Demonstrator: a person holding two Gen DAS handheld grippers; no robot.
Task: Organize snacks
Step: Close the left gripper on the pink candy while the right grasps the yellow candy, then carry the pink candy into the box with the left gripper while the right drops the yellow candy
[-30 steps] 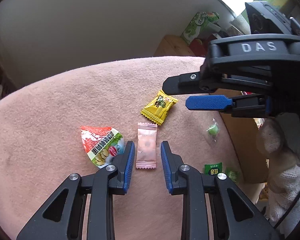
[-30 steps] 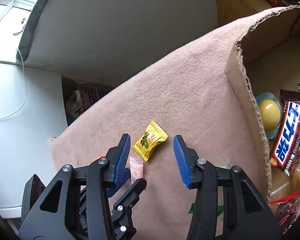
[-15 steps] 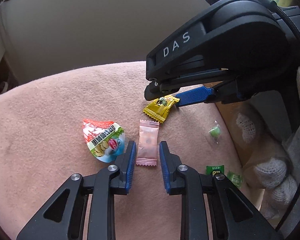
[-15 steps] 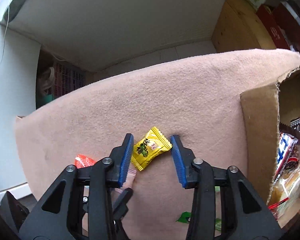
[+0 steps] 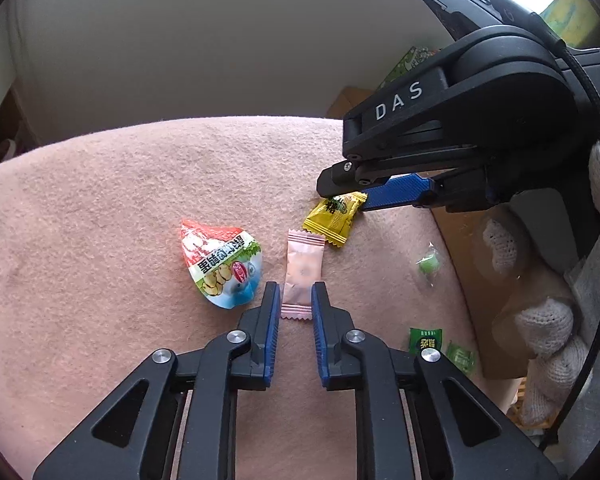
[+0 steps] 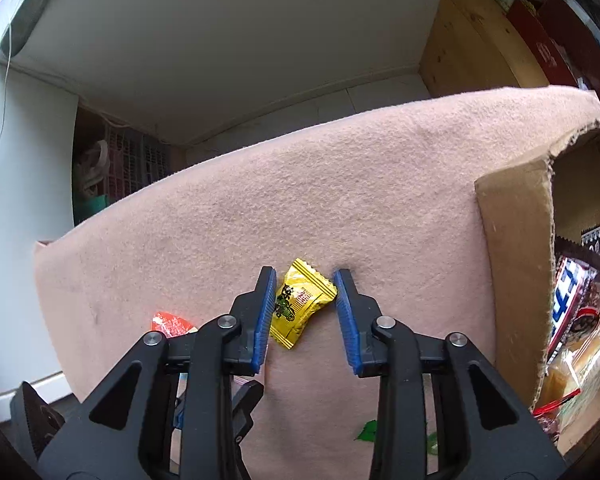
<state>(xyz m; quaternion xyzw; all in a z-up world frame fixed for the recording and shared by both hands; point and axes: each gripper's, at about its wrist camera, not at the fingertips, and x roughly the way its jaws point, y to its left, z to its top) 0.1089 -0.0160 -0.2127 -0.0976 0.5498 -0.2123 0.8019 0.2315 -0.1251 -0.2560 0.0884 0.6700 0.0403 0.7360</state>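
Note:
A pink candy wrapper (image 5: 303,270) lies on the pink cloth (image 5: 100,208). My left gripper (image 5: 296,294) is low over it, jaws narrowly open on either side of its near end. A yellow candy packet (image 6: 298,307) lies between the open jaws of my right gripper (image 6: 305,280), the left pad touching its edge. The packet also shows in the left wrist view (image 5: 334,214), with the right gripper (image 5: 352,196) over it. A red, white and green snack pouch (image 5: 220,266) lies left of the pink candy.
A cardboard box (image 6: 516,248) at the cloth's right edge holds several snack bars and packets (image 6: 572,296). A small green candy (image 5: 428,264) and green packets (image 5: 426,340) lie on the cloth's right side. A wooden cabinet (image 6: 472,44) stands behind.
My right gripper has come down and narrowed around the yellow packet. My left gripper has moved forward so its jaws flank the pink candy's near end.

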